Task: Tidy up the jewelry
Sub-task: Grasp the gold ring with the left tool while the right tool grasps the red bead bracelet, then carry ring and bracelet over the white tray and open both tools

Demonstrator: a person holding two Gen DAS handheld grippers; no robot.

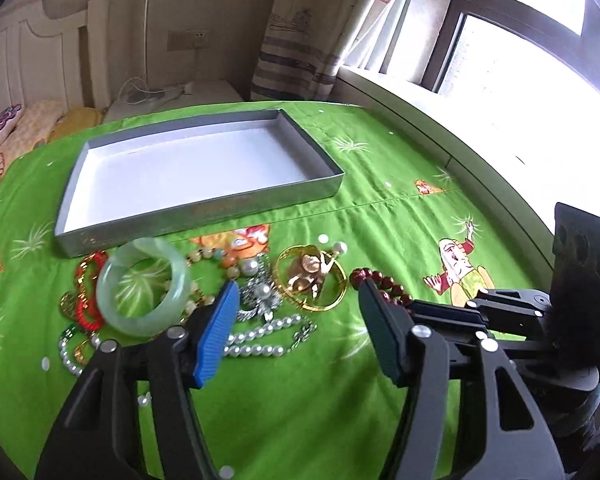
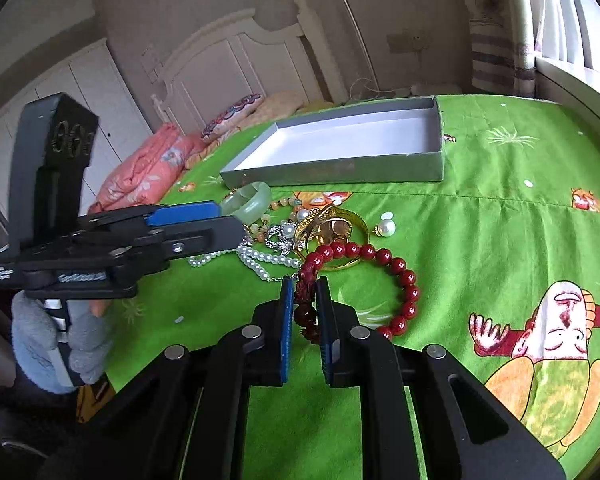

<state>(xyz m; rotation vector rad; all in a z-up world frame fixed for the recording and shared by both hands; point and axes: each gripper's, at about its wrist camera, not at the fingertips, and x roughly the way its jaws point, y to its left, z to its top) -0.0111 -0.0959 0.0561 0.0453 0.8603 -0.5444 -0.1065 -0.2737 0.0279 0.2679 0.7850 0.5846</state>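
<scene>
The right gripper (image 2: 305, 300) pinches the dark carved charm of the red bead bracelet (image 2: 396, 268), and its jaws are nearly closed on it. The rest of the bracelet lies in a loop on the green bedsheet (image 2: 500, 208), out toward 1 o'clock from the jaws. The top beads touch the gold bangle (image 2: 342, 232) and lie near the pearl necklace (image 2: 260, 258) at 11 o'clock. If the bracelet goes up fast, I think it could drag those two along or pull the pile apart. The charm is lumpy, so it could slip out of the flat pads. The left gripper (image 1: 296, 312) is about half open and holds nothing. It hangs over the pile, with the jade bangle (image 1: 144, 286) at its 10 o'clock. It could bump the right gripper, since both are close. The gray box (image 2: 340, 172) waits empty at 12 o'clock, past the pile.
</scene>
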